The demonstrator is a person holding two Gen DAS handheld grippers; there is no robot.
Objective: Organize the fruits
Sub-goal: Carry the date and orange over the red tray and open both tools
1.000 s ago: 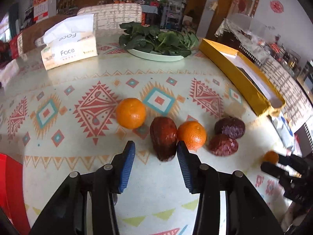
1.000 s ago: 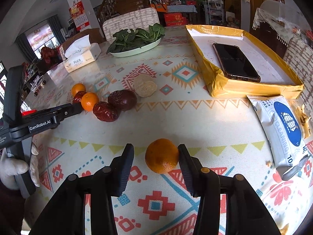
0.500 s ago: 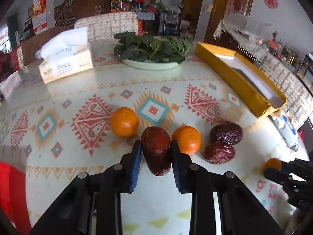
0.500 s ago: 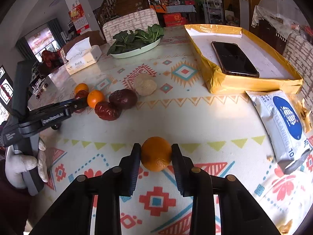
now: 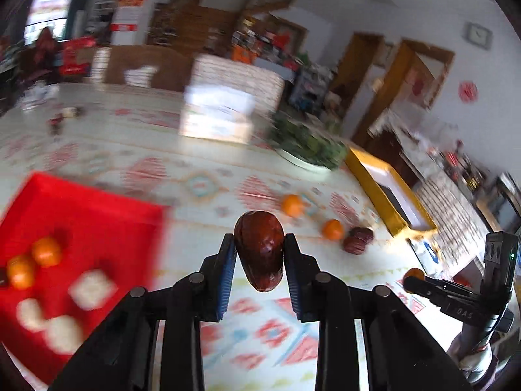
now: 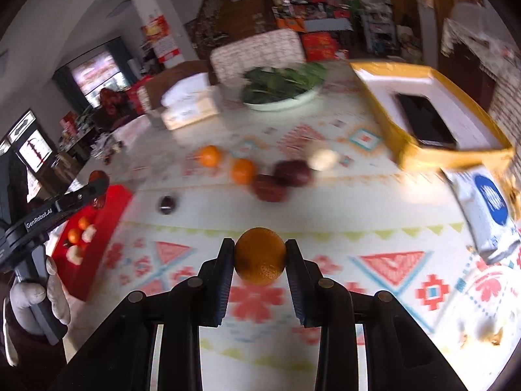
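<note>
One label [image 6: 39,218], "GenRobot.AI", left gripper [image 6: 97,179]

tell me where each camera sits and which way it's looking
Left wrist: on the left claw, facing over the table toward the red tray; its fingers clamp a red date, right claw at the edge.
Right wrist: on the right claw, facing over the table; clamps an orange, gloved hand at the edge.
Shared: tray, greens plate, yellow box.
</note>
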